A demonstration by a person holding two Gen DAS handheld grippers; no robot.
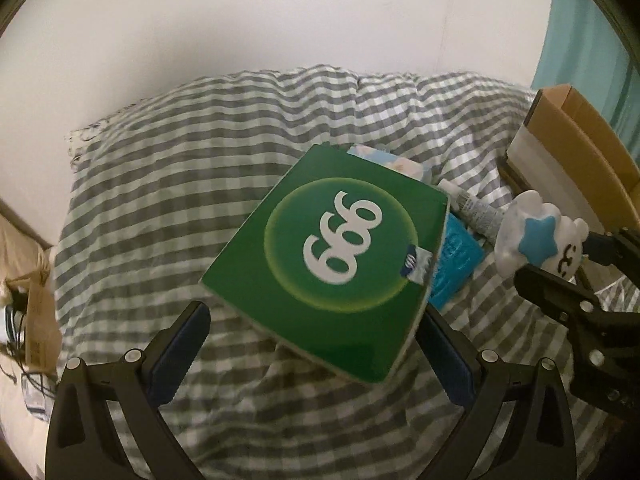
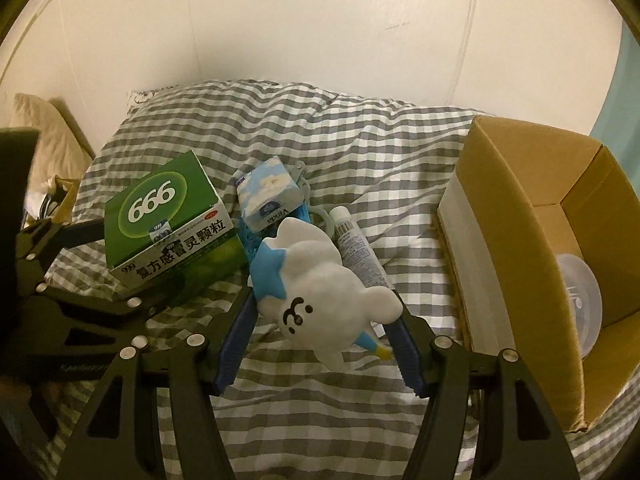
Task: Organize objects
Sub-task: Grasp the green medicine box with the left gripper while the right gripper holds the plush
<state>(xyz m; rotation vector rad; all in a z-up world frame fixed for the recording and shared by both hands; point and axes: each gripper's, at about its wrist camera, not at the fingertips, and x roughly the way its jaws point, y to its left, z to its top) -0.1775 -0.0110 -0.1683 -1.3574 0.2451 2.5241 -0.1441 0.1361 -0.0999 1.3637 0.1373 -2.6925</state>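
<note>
My left gripper (image 1: 316, 316) is shut on a green "999" medicine box (image 1: 332, 256) and holds it tilted above the checked bed cover; the box also shows in the right wrist view (image 2: 164, 216). My right gripper (image 2: 324, 316) is shut on a white plush toy with a blue star (image 2: 320, 292), lifted off the bed; the toy also shows in the left wrist view (image 1: 532, 236). Behind them lie a blue-and-white tissue pack (image 2: 268, 196), a white tube (image 2: 356, 244) and a blue packet (image 1: 452, 264).
An open cardboard box (image 2: 516, 216) stands at the right on the bed, with a clear plastic item (image 2: 576, 300) inside. The grey checked duvet (image 2: 360, 152) covers the bed against a white wall. A cardboard box (image 1: 36, 320) and cables sit at the left.
</note>
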